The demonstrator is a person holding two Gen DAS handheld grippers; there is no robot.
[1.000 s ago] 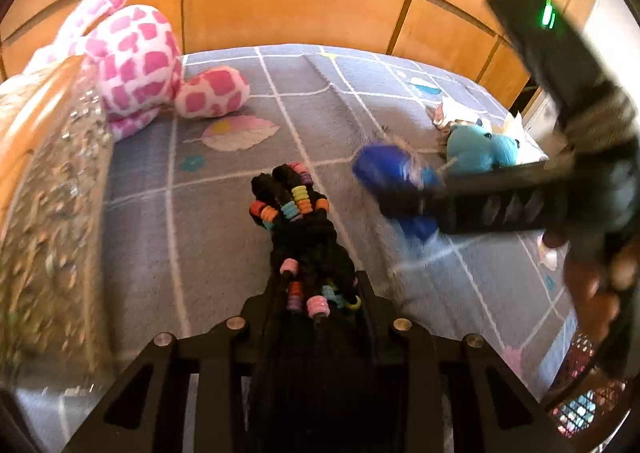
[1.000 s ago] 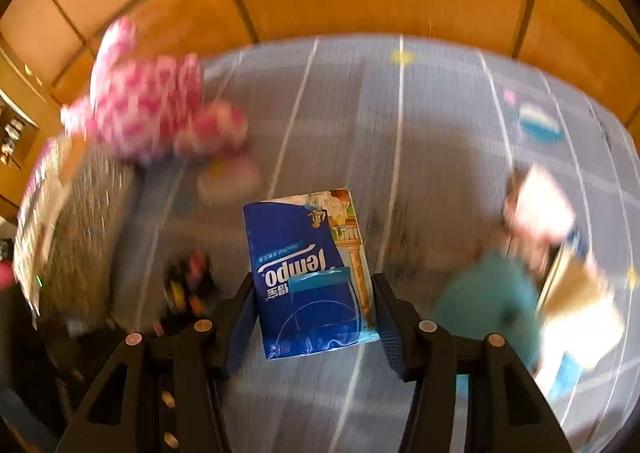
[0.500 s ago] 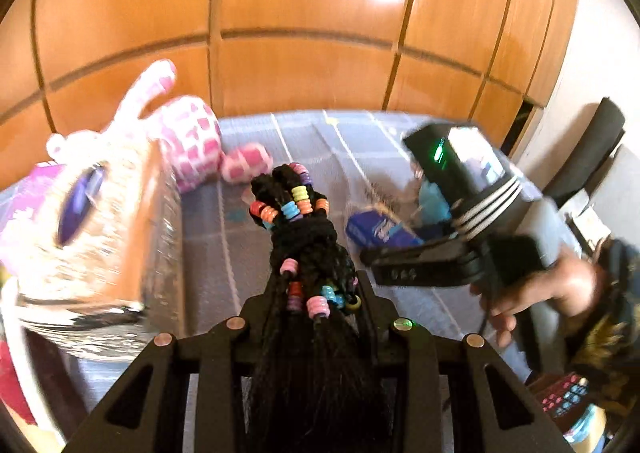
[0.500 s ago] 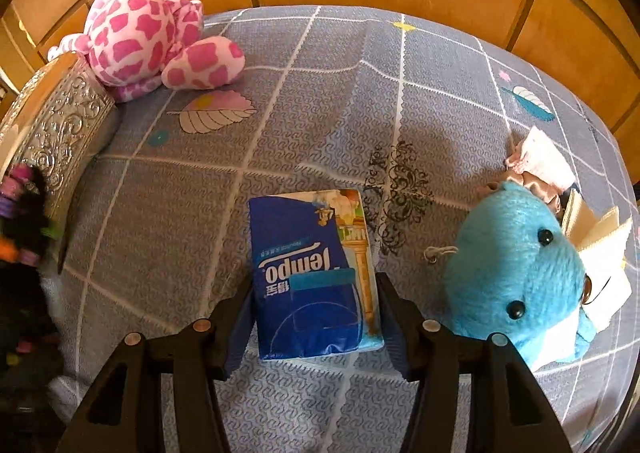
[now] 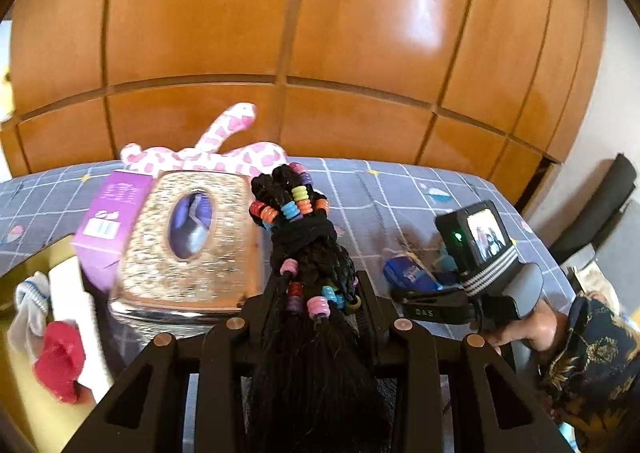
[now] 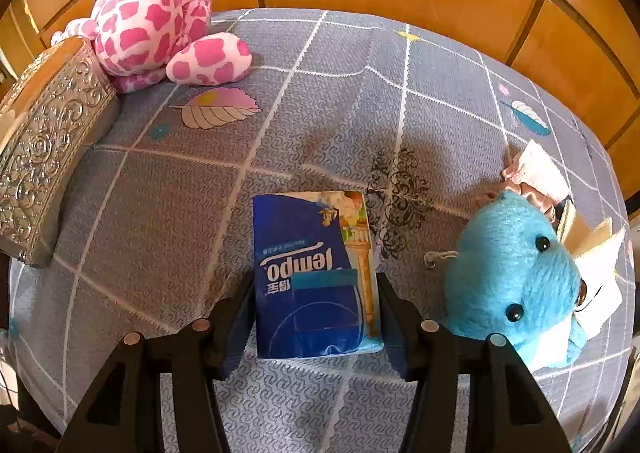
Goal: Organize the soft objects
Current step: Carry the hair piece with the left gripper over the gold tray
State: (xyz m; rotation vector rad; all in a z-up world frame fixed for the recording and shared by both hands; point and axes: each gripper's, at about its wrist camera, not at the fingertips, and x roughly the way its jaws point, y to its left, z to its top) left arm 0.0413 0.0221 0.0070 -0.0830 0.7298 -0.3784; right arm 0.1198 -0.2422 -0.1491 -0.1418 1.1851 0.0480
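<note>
My left gripper (image 5: 316, 293) is shut on a black braided hair piece (image 5: 304, 237) strung with coloured beads, held up above the bed. A blue Tempo tissue pack (image 6: 316, 273) sits between the fingers of my right gripper (image 6: 316, 313), whose pads press its two long sides. The pack is low over the grey checked sheet (image 6: 320, 113); I cannot tell whether it touches. The left wrist view shows that pack (image 5: 408, 273) at the right. A blue plush (image 6: 516, 273) lies just right of the pack. A pink-spotted plush (image 6: 160, 33) lies far left.
A silver embossed tissue box (image 5: 192, 237) stands left of the hair piece, a purple carton (image 5: 108, 221) beside it. A red sock (image 5: 60, 365) and a grey sock (image 5: 28, 305) lie in a gold-rimmed container. Pink cloth (image 6: 536, 173) and papers crowd the blue plush. Wooden panels (image 5: 320, 33) back the bed.
My left gripper has risen and tipped up with the hair piece, so the silver box's top and the socks now show. The right gripper has come down a little with the pack.
</note>
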